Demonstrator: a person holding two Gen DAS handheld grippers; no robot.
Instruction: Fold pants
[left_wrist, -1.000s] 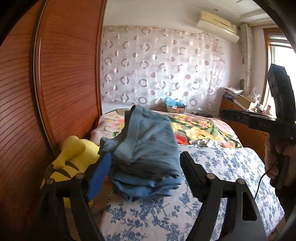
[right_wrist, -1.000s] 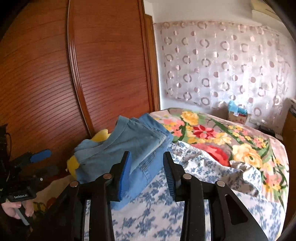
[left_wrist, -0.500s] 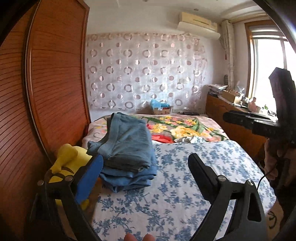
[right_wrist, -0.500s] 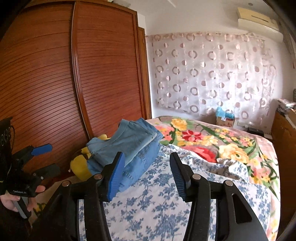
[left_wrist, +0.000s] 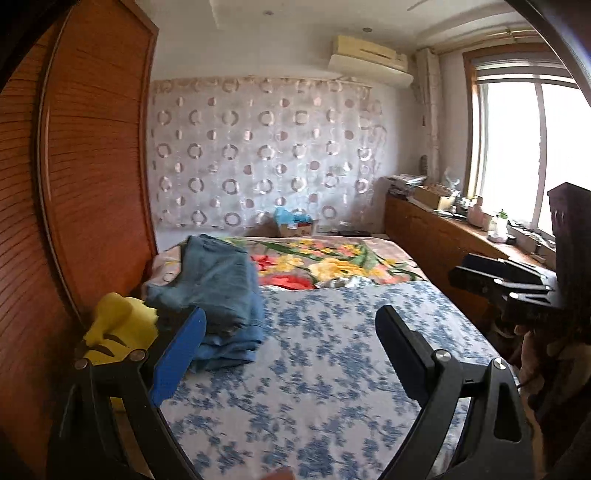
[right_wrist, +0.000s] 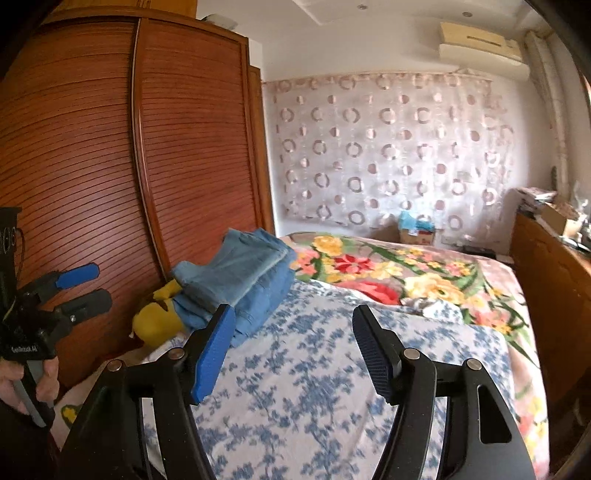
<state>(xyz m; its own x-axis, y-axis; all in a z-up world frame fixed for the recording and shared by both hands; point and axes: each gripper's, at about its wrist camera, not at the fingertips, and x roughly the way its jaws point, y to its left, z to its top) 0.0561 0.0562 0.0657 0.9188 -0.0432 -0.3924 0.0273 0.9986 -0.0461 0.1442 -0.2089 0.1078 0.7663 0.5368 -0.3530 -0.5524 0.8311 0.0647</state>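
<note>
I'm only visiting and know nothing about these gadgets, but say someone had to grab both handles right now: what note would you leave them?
Left gripper: open, holding nothing, raised above the blue-flowered sheet.
Right gripper: open, holding nothing, also above the sheet.
Pants: the folded jeans lie in a stack at the bed's wardrobe side, partly over the yellow plush toy. Neither gripper touches them.
Done: the fold looks finished, with layers stacked fairly evenly.
Left: probably nothing but a check; straighten the stack if its overhanging edge seems likely to slip.
</note>
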